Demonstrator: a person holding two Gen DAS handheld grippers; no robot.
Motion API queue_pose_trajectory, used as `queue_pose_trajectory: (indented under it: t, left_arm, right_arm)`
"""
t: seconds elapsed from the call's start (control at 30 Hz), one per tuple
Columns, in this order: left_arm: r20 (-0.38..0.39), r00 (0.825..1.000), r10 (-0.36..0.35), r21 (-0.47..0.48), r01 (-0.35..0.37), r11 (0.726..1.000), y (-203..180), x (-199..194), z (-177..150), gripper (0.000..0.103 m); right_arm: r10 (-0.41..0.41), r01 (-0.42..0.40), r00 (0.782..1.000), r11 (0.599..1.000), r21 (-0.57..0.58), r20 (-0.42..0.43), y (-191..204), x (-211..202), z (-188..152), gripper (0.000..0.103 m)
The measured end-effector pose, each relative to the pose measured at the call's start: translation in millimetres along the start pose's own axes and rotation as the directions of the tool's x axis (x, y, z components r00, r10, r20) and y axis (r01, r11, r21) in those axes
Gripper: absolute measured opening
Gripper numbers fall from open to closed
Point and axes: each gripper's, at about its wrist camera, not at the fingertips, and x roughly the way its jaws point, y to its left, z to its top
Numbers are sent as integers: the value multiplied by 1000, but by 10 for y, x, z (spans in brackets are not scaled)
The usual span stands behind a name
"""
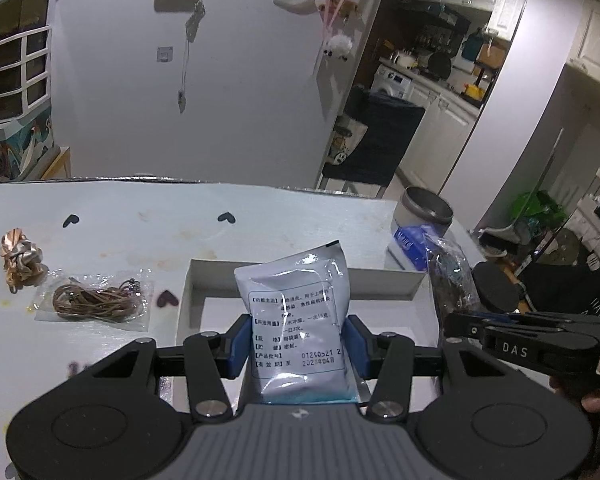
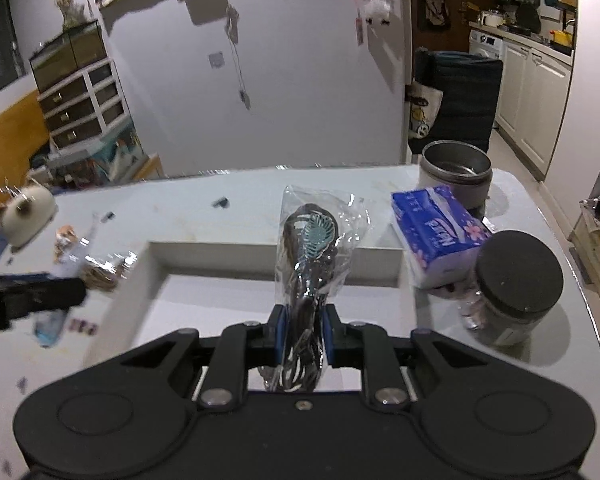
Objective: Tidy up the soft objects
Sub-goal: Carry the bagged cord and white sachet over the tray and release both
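Here the left gripper (image 1: 298, 344) clamps a sachet (image 1: 296, 320); only the right view shows the right gripper (image 2: 303, 334) pinching a bagged cord (image 2: 310, 264)

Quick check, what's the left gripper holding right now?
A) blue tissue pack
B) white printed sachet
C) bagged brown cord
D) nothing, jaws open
B: the left gripper has its jaws closed on the white printed sachet, held upright above the white tray; the bagged brown cord lies on the table and the blue tissue pack sits beyond the tray.
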Motion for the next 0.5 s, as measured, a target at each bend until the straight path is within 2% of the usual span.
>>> queue_pose_trajectory:
  t: [0.13, 0.33, 0.43, 0.5]
  left_arm:
    - [-35, 999, 12, -2, -13, 1000, -48, 200, 29, 50]
    - [-96, 995, -16, -22, 14, 1000, -141, 597, 55, 50]
    - [-137, 989, -47, -32, 43, 999, -231, 812, 19, 50]
    - [-164, 984, -64, -34, 59, 998, -290, 947, -11, 50]
  right_arm:
    - [0, 0, 999, 1000, -14, -53, -144, 238, -16, 20]
    - [5, -8, 993, 1000, -29, -118, -247, 522, -75, 22]
    - [6, -9, 993, 1000, -27, -120, -303, 607, -89, 32]
    - [-2, 0, 995, 1000, -22, -101, -350, 612, -83, 44]
